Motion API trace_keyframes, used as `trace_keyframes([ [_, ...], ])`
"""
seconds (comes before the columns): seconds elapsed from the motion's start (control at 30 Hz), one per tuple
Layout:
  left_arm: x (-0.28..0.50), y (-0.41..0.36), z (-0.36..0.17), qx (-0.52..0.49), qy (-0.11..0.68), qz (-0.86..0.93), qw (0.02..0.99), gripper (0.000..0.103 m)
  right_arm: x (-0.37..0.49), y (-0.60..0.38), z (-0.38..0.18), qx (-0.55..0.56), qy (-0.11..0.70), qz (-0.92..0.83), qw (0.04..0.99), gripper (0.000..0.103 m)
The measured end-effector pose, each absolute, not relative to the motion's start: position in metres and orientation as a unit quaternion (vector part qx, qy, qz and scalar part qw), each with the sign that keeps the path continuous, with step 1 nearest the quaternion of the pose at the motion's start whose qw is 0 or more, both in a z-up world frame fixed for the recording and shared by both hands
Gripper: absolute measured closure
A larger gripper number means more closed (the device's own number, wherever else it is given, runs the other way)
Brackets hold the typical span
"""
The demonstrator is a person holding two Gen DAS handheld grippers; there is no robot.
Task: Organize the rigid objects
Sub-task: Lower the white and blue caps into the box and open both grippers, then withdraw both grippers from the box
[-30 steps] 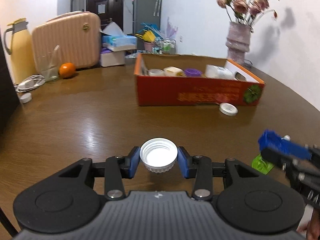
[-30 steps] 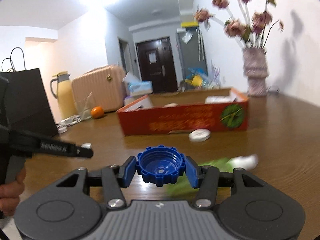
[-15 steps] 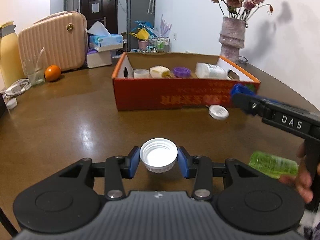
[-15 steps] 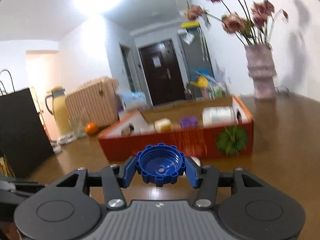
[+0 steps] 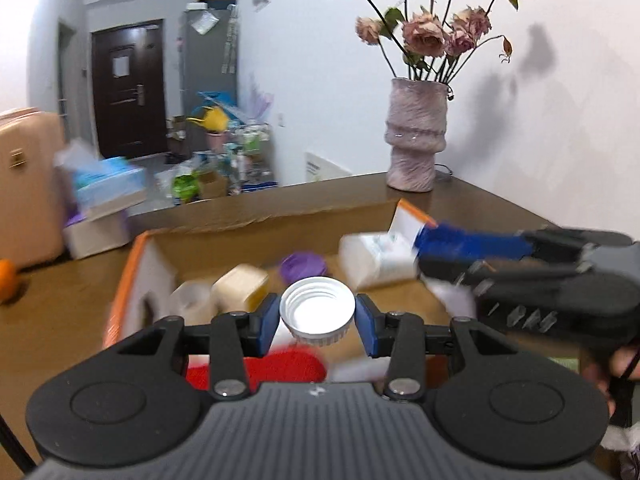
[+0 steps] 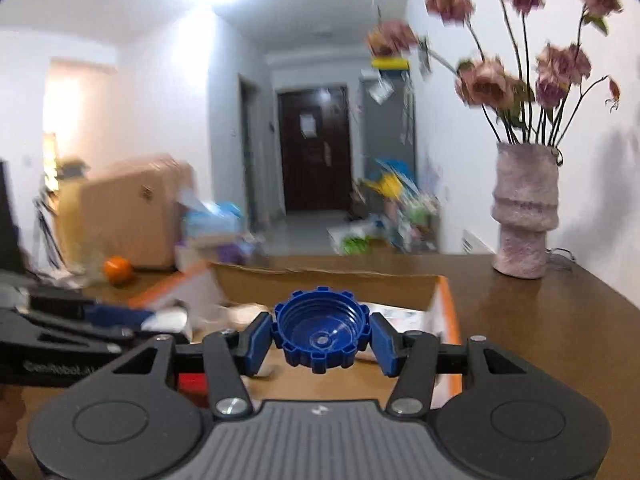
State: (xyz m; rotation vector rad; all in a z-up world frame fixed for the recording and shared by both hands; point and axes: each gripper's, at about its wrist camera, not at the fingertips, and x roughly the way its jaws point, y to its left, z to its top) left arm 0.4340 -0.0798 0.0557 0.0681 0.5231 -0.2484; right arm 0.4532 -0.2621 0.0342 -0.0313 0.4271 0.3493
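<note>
Two caps poised over the sorting box

Left wrist: left gripper (image 5: 317, 322) clamps a white cap (image 5: 317, 312) w/ jaws closed on its sides, above the box (image 5: 132, 272) interior near its front-left corner; several items already inside. Right wrist: right gripper (image 6: 320, 340) pinches a blue cap (image 6: 320, 334) over the box's right end. Both drops apparently remain; most sorting looks done.

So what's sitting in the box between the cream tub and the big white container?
In the left wrist view, a purple lid lies on the box floor between the cream tub and the white container.
</note>
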Motion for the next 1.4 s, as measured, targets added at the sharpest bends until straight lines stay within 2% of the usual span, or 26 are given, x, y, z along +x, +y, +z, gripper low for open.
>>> trace_keyframes([
  [0.17,0.507,-0.100,0.038,0.023,0.313,-0.126,0.941,0.060,0.505,-0.270,0.021,-0.004,0.253,0.164,0.953,0.050],
  [0.23,0.520,-0.102,0.030,0.019,0.324,-0.114,0.939,0.050,0.510,-0.274,0.015,-0.007,0.251,0.152,0.956,0.050],
  [0.27,0.523,-0.101,0.027,0.015,0.320,-0.111,0.941,0.043,0.510,-0.277,0.012,-0.005,0.246,0.150,0.957,0.042],
  [0.3,0.524,-0.098,0.026,0.006,0.316,-0.114,0.942,0.042,0.510,-0.279,0.011,-0.002,0.245,0.150,0.958,0.036],
  [0.33,0.524,-0.095,0.027,-0.006,0.311,-0.121,0.943,0.041,0.508,-0.282,0.010,0.006,0.243,0.159,0.957,0.036],
  [0.4,0.523,-0.090,0.029,-0.031,0.299,-0.116,0.947,0.028,0.501,-0.287,0.013,0.022,0.228,0.164,0.960,0.029],
  [0.5,0.520,-0.092,0.029,-0.025,0.297,-0.124,0.947,0.025,0.493,-0.292,0.015,0.035,0.201,0.160,0.966,0.023],
  [0.73,0.505,-0.093,0.028,0.007,0.287,-0.119,0.950,0.019,0.490,-0.298,0.010,0.045,0.202,0.143,0.968,0.022],
  [1.03,0.455,-0.079,0.037,0.039,0.271,-0.068,0.959,0.015,0.464,-0.277,0.018,0.003,0.149,0.166,0.975,0.021],
  [1.13,0.424,-0.069,0.049,0.002,0.266,-0.064,0.962,0.015,0.458,-0.270,0.015,-0.002,0.154,0.157,0.976,0.021],
  [1.23,0.379,-0.055,0.058,-0.037,0.235,-0.072,0.969,0.005,0.424,-0.265,0.025,0.013,0.142,0.120,0.982,0.021],
  [1.4,0.312,-0.042,0.048,-0.038,0.231,-0.033,0.972,0.005,0.361,-0.261,0.038,0.042,0.128,0.160,0.978,0.017],
])
